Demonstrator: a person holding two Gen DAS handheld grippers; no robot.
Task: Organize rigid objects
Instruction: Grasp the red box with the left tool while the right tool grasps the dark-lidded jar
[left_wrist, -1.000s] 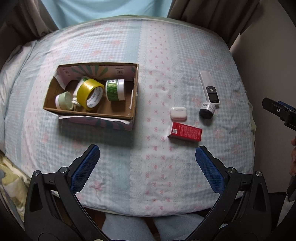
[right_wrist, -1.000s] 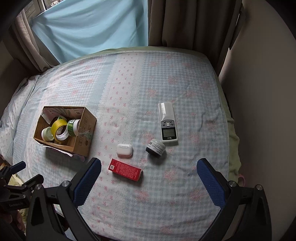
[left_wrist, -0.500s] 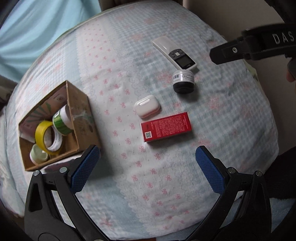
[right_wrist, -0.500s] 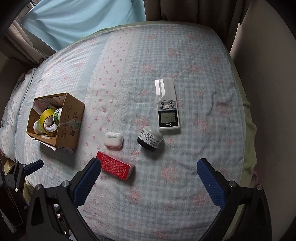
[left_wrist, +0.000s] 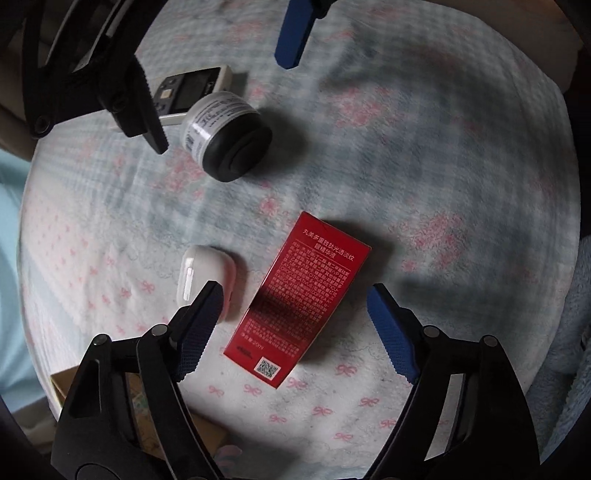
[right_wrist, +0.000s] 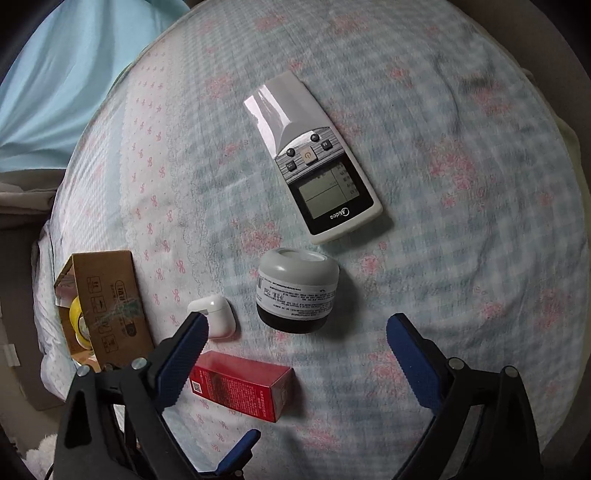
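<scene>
A red carton (left_wrist: 301, 295) lies on the checked bedspread, and my open, empty left gripper (left_wrist: 295, 325) hovers just above it with a finger on each side. A white earbud case (left_wrist: 205, 271) lies at its left. A grey jar with a black lid (left_wrist: 225, 136) lies further off, with a white remote (left_wrist: 192, 90) behind it. My open, empty right gripper (right_wrist: 295, 360) hangs over the jar (right_wrist: 297, 291), with the remote (right_wrist: 314, 158) beyond, the earbud case (right_wrist: 214, 314) and red carton (right_wrist: 240, 386) at left.
A cardboard box (right_wrist: 105, 306) holding a yellow tape roll (right_wrist: 79, 321) stands at the left of the bed; its corner shows in the left wrist view (left_wrist: 144, 402). A light blue curtain (right_wrist: 66, 74) hangs beyond. The right gripper's fingers (left_wrist: 293, 33) reach into the left wrist view.
Both grippers have dropped much closer to the bed. The left one swung over to the red carton, the right one came down over the jar. Both stay open.
</scene>
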